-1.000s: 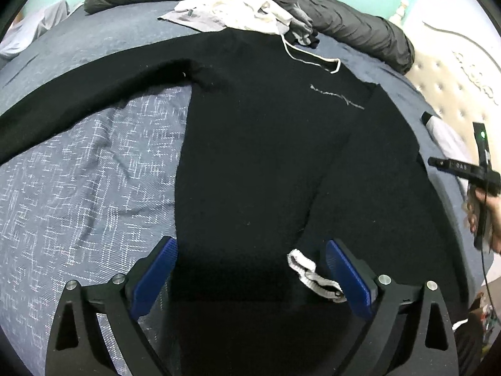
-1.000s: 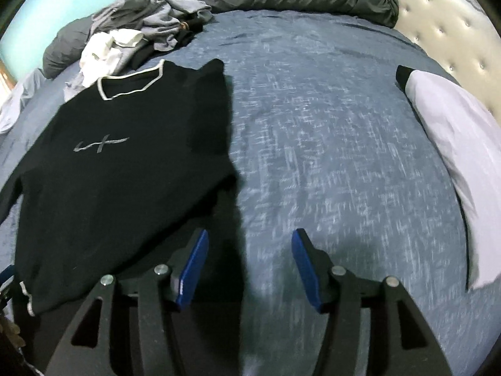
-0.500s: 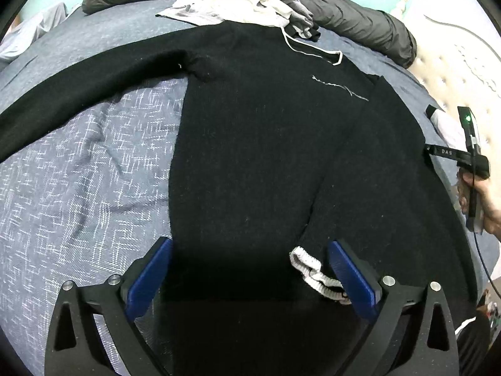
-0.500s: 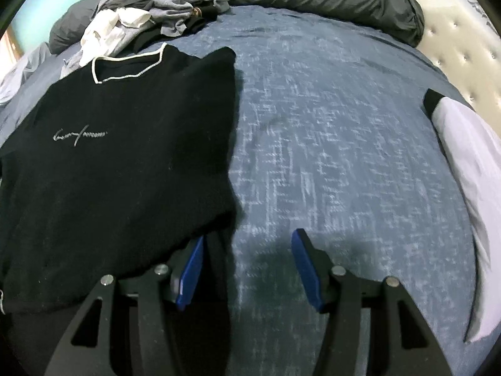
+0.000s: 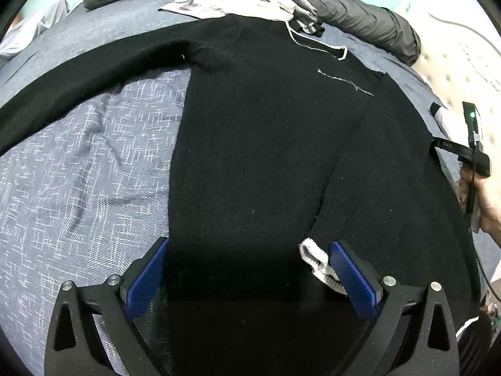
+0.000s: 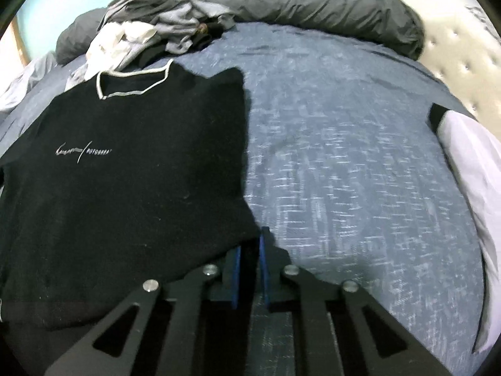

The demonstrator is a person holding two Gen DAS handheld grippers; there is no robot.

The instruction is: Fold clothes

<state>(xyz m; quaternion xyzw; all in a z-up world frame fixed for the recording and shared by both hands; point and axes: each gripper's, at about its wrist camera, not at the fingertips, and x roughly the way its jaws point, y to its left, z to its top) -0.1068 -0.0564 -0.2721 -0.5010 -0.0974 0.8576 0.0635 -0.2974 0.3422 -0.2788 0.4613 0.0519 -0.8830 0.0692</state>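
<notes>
A black sweater [image 5: 256,144] with white collar trim lies flat on the blue-grey bed [image 5: 78,188]. One sleeve stretches out to the left. The other is folded across the body, and its white cuff [image 5: 316,261] rests by my left gripper's right finger. My left gripper [image 5: 247,269] hovers open over the sweater's lower hem. In the right wrist view the sweater [image 6: 125,172] fills the left half. My right gripper [image 6: 250,266] sits at its lower right corner, jaws closing to a narrow gap with the dark hem edge pinched between the blue pads [image 6: 262,263].
A heap of grey and white clothes [image 6: 141,37] and a rolled dark duvet [image 6: 297,9] lie at the bed's far side. A white pillow [image 6: 469,172] lies at the right by the tufted headboard [image 6: 454,50]. A hand [image 5: 488,200] grips the right tool's handle.
The right gripper slid left to the sweater's lower corner, then its jaws went from wide open to nearly shut on the hem. The left gripper stayed put and open.
</notes>
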